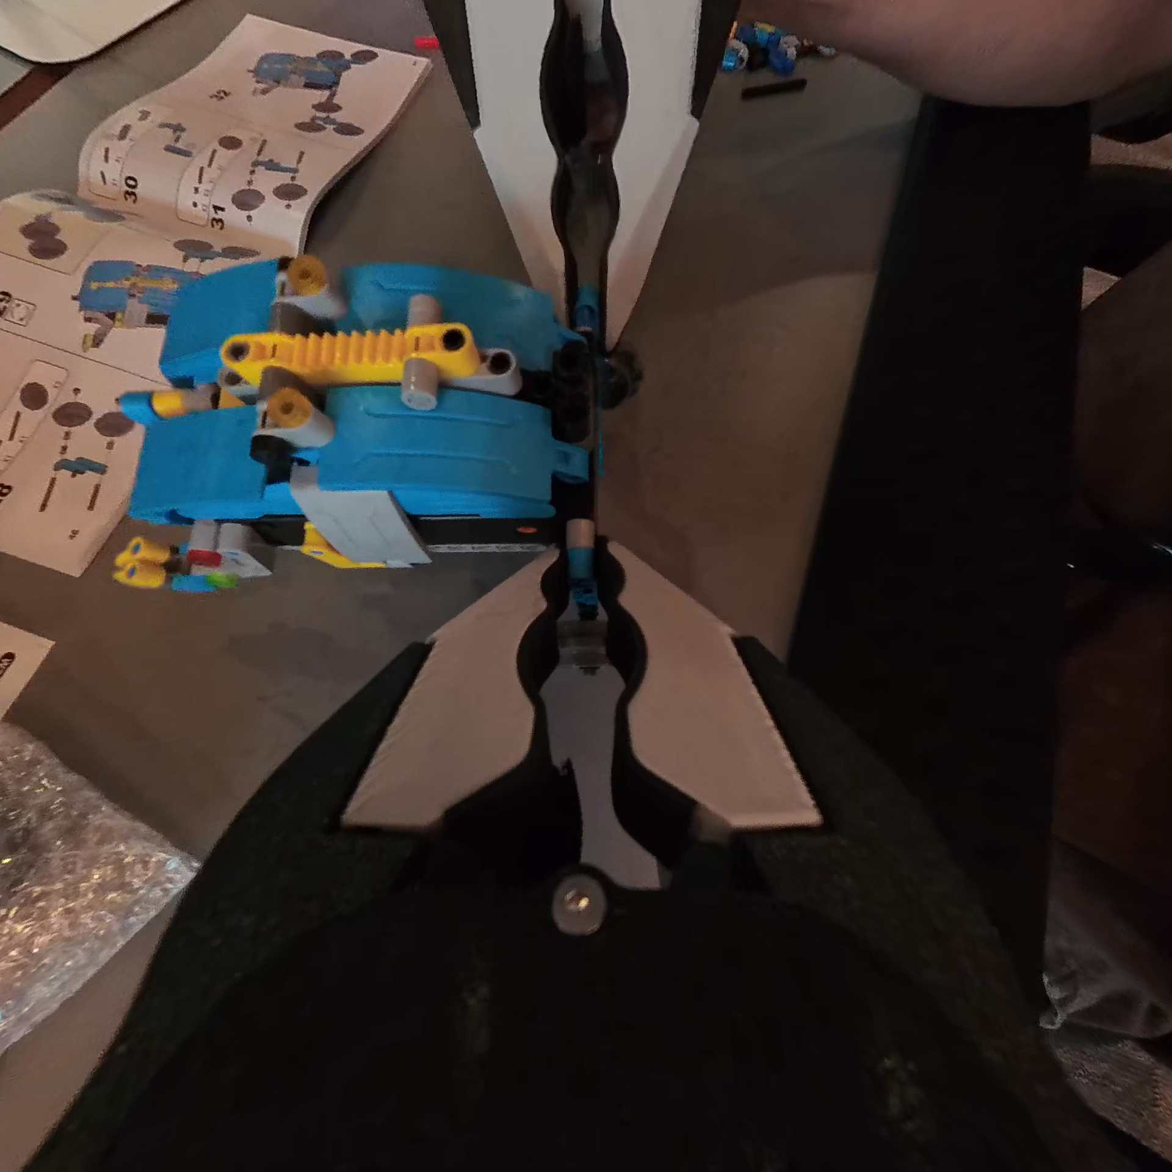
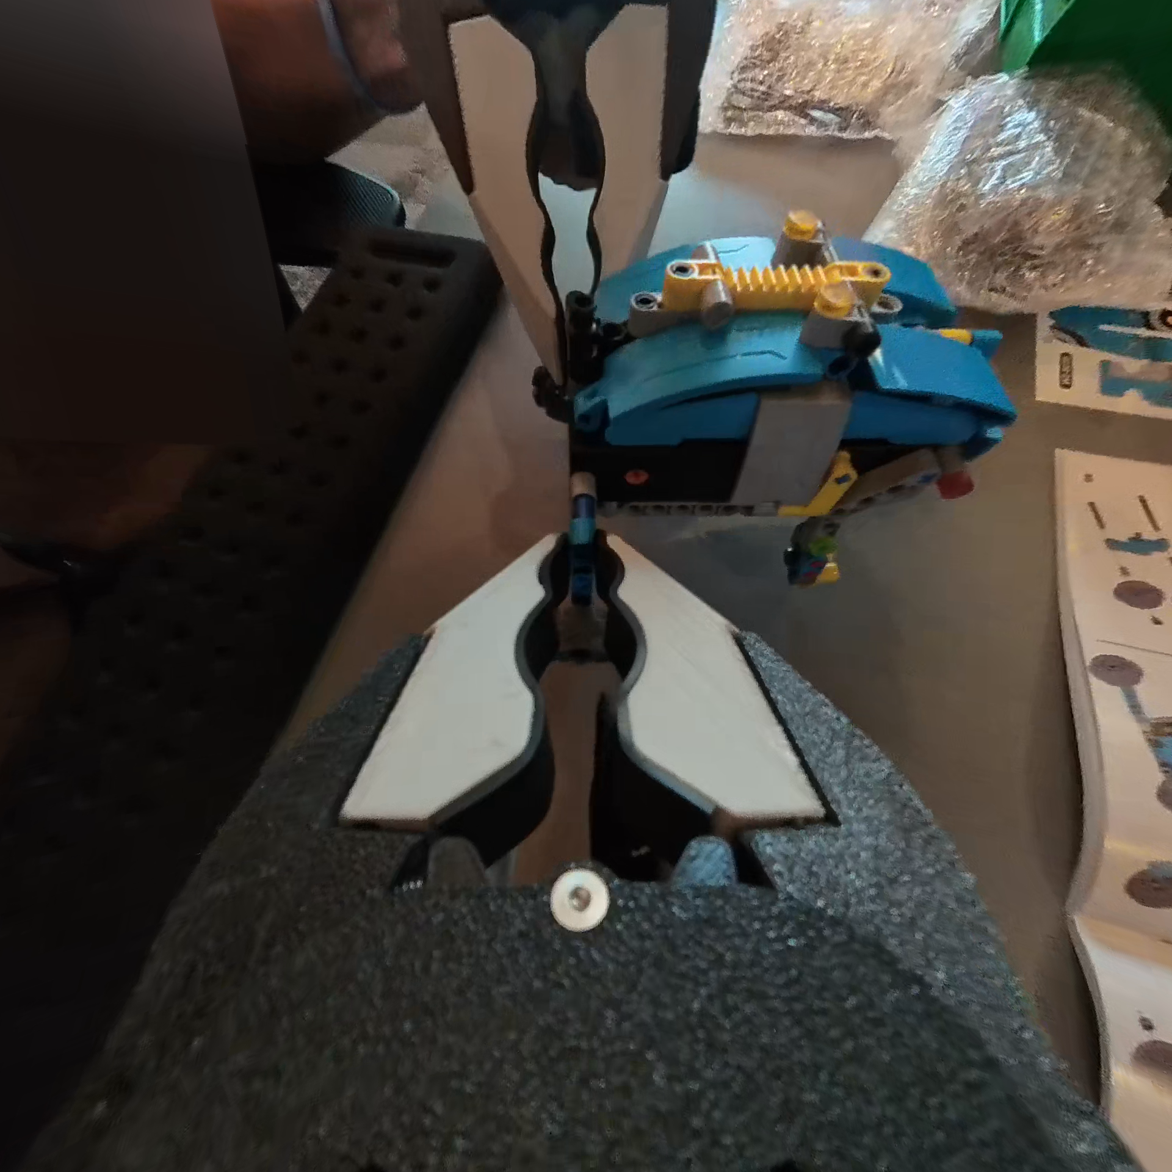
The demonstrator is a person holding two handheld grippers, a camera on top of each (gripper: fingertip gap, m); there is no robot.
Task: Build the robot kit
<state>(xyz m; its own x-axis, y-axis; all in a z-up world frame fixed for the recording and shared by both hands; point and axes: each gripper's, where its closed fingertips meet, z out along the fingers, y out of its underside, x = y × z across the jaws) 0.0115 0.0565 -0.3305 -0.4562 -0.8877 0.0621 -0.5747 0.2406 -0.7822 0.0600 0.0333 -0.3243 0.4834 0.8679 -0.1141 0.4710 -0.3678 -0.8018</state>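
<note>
A blue brick-built model (image 1: 412, 437) with a yellow toothed rack on top lies on the brown table (image 1: 729, 380). My left gripper (image 1: 580, 561) is shut on a small blue-and-tan axle piece (image 1: 581, 539) at the model's near end. My right gripper (image 1: 590, 311) comes in from the far side, shut on a blue pin at the same end. In the right wrist view the model (image 2: 761, 374) lies ahead to the right. There my right gripper (image 2: 582, 545) is shut on a blue-and-tan axle piece (image 2: 582, 507). The left gripper (image 2: 561, 380) is shut on a black part of the model.
An open instruction booklet (image 1: 209, 165) lies beside the model and also shows in the right wrist view (image 2: 1116, 634). Clear bags of parts (image 2: 1027, 203) sit behind and at the left (image 1: 57, 888). Loose blue pieces (image 1: 761, 51) lie far off. A black perforated panel (image 2: 355, 380) borders the table edge. About 6 cm separates my left fingertips from my right.
</note>
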